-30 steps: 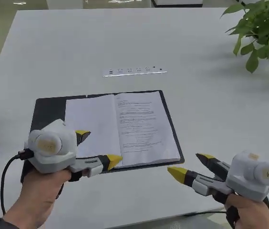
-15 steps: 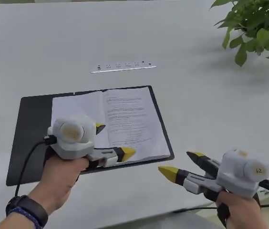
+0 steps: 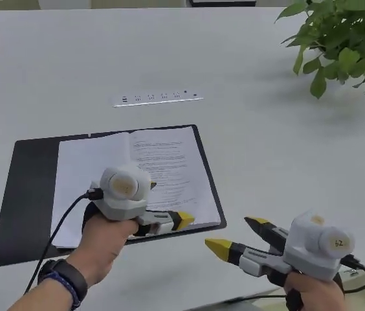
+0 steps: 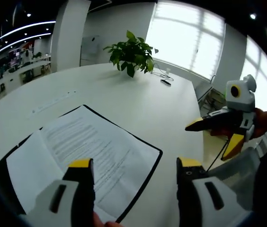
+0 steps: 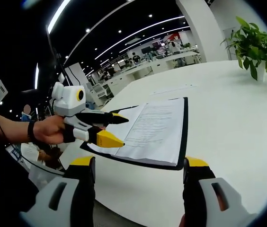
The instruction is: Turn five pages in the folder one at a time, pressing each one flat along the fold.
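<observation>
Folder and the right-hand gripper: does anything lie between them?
No. In the head view a bare strip of white table separates the right gripper from the folder's near edge; the right gripper view agrees.

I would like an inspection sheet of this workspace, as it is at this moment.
Surface: white table.
Job's things: folder lies open; printed page right, blank page left.
Clutter: socket strip behind the folder; plant at far right.
Grippers: left gripper open, above the folder's near edge; right gripper open, off the folder, to its right.
Cables: black cable from the left gripper; second cable at the right gripper.
Surroundings: windows, open office.
</observation>
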A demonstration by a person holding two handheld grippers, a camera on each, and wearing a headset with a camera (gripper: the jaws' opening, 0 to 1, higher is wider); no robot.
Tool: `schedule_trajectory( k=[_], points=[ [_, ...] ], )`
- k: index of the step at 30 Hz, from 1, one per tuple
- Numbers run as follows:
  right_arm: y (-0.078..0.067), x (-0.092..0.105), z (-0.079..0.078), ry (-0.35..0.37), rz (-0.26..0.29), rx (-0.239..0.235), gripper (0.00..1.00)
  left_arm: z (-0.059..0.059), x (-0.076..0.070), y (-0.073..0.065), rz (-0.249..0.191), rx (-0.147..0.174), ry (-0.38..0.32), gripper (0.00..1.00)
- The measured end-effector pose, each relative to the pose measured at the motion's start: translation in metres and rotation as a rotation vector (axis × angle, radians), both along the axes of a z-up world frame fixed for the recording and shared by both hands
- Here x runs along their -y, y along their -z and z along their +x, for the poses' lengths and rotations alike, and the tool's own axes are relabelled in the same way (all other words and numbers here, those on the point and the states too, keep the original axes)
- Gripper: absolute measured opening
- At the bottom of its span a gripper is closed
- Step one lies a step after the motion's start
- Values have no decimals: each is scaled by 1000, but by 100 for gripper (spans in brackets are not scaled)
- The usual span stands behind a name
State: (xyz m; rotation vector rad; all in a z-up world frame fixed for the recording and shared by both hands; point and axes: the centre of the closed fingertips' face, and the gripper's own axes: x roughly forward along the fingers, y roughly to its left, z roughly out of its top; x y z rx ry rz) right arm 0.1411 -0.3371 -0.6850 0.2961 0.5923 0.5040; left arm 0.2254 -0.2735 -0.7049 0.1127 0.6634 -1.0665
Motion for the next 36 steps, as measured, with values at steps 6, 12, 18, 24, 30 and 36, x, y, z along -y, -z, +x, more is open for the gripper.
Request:
schedule_trajectory(
  k=[6,12,18,24,30,36],
  points=[
    [4,2,-2,-4,2,-17,76,3,24,18,35,-7,36,70],
    [12,3,-7,-18,4,-48,75,11,38,36,45,-31,-4,68],
    [14,5,-11,-21,8,-56,75,10,45,59,108,-32,-26,70],
    [15,7,-12,-32,10,-70,75,9,44,75,181,19,-2,68],
    [19,5,-12,-50,12,-86,75,10,41,75,190,31,3,66],
    [19,0,-9,-75,11,-90,74,11,39,72,160,2,-3,66]
  ],
)
